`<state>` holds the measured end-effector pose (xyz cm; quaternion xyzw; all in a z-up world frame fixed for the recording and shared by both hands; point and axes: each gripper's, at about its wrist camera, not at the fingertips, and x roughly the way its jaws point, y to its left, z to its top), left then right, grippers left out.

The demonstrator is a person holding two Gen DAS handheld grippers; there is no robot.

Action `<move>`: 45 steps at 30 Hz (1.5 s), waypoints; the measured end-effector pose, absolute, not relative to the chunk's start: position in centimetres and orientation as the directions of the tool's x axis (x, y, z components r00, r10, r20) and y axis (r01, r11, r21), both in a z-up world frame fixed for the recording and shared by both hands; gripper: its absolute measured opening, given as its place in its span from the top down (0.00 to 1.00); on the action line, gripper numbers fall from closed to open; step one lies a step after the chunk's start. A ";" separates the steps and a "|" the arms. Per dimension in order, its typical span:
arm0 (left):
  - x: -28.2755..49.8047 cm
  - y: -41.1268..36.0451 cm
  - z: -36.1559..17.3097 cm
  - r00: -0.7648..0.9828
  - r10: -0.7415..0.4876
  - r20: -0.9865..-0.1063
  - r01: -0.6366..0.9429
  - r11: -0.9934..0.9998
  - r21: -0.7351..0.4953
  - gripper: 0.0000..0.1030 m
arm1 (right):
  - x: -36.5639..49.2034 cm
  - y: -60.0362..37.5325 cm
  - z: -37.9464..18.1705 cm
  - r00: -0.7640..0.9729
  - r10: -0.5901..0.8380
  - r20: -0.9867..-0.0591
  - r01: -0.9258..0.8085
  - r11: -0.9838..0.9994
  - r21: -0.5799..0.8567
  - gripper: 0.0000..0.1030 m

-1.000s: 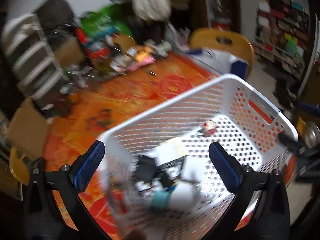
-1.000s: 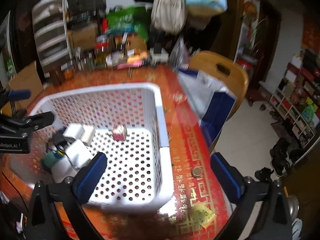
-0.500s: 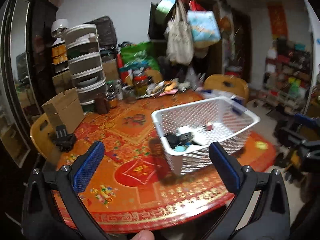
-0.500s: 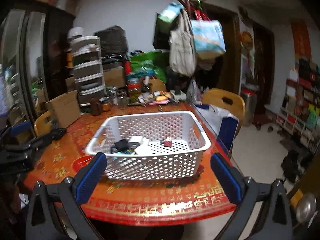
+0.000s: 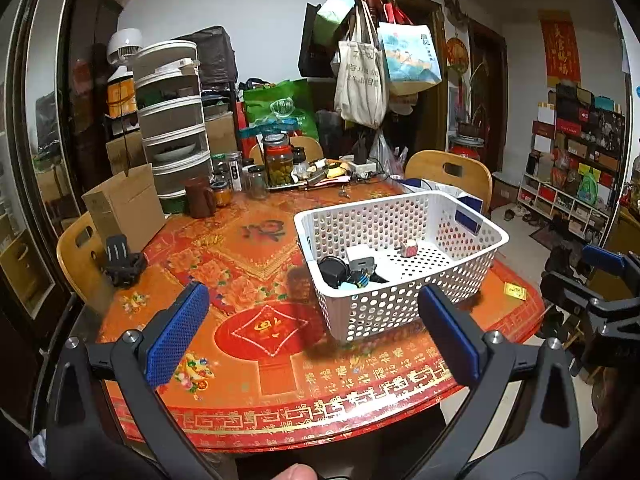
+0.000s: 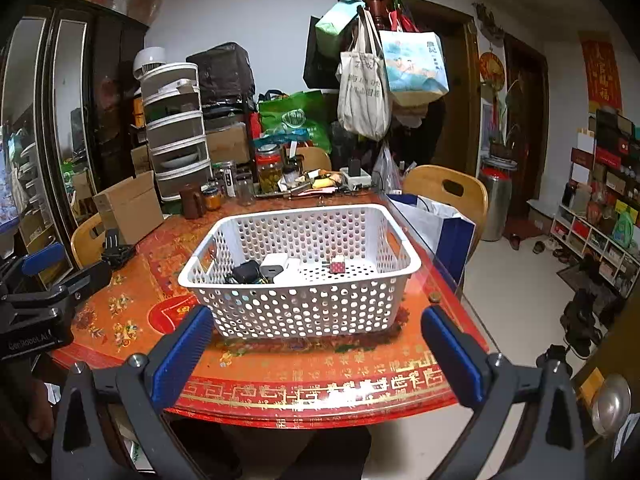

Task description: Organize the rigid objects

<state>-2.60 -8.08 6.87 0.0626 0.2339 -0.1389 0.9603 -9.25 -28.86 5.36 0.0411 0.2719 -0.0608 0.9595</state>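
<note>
A white perforated basket (image 5: 400, 312) (image 6: 304, 312) stands on the red patterned table (image 5: 248, 280) (image 6: 320, 372). Inside it lie a black device (image 5: 333, 270) (image 6: 245, 271), white chargers (image 5: 360, 256) (image 6: 276, 264) and a small red cube (image 5: 410, 249) (image 6: 337, 265). My left gripper (image 5: 312, 336) is open, held back over the table's near edge, well short of the basket. My right gripper (image 6: 316, 354) is open too, off the front edge, with the basket straight ahead. Each gripper shows at the side of the other's view, empty.
A black holder (image 5: 120, 264) and a cardboard box (image 5: 124, 208) sit at the table's left. Jars (image 5: 278, 160), a brown mug (image 5: 200, 200) and clutter fill the far side. Wooden chairs (image 5: 448, 172) (image 5: 80, 256) ring the table. A yellow packet (image 5: 516, 291) lies right of the basket.
Both grippers have pulled up and back from close over the basket to beyond the table's near edge. The basket and its contents stayed put.
</note>
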 end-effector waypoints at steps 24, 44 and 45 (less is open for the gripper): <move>-2.0 -9.1 6.0 0.837 -0.242 -0.491 0.308 0.950 0.057 0.00 | -9.2 -28.6 5.7 0.844 -0.100 -0.527 0.132 0.991 0.024 0.00; -2.0 -9.3 5.9 0.832 -0.246 -0.497 0.313 0.948 0.055 0.00 | -9.4 -28.5 5.7 0.843 -0.094 -0.530 0.120 0.993 0.014 0.00; -2.0 -9.3 5.9 0.833 -0.246 -0.496 0.313 0.948 0.056 0.00 | -9.4 -28.4 5.7 0.843 -0.094 -0.530 0.119 0.993 0.014 0.00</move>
